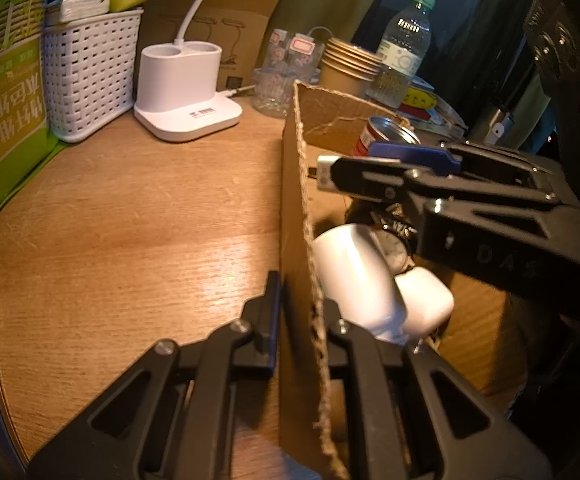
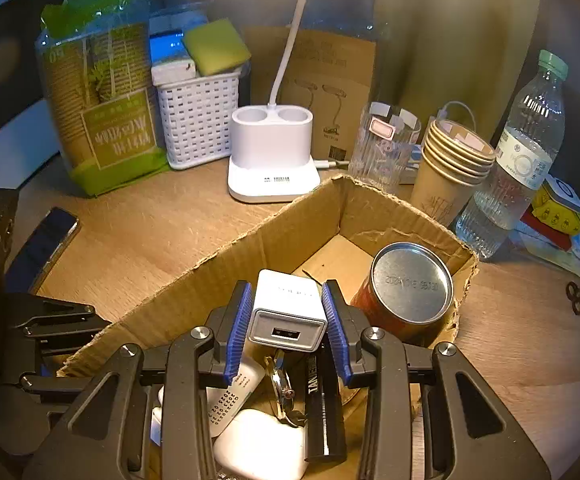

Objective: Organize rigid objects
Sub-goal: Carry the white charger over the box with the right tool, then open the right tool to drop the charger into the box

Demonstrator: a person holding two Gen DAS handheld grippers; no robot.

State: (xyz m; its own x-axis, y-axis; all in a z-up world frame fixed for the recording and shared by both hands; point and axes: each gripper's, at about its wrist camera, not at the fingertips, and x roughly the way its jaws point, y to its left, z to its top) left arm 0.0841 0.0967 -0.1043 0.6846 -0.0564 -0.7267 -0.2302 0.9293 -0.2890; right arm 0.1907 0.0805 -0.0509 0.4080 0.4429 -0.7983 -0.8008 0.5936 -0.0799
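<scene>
One cardboard box (image 2: pixel 302 232) on the table (image 2: pixel 137 236), left gripper (image 1: pixel 296 312) clamped on its near wall. Above the box, right gripper (image 2: pixel 285 320) grasping one white USB charger (image 2: pixel 285 312). Inside the box: one red can (image 2: pixel 406 292), stamped with a faint date code; one watch (image 2: pixel 281 388); one black bar reading "TAN" (image 2: pixel 322 400); one white earbud case (image 2: pixel 261 444). Behind the box: five stacked paper cups (image 2: pixel 450 168), one water bottle (image 2: pixel 518 168).

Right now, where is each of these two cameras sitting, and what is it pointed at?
Left wrist: rides the left gripper, facing the desk and cardboard box; its fingers straddle the box wall.
Right wrist: rides the right gripper, looking down into the box; its fingers clamp a white USB charger.
Shared: box, red can, white lamp base.
</scene>
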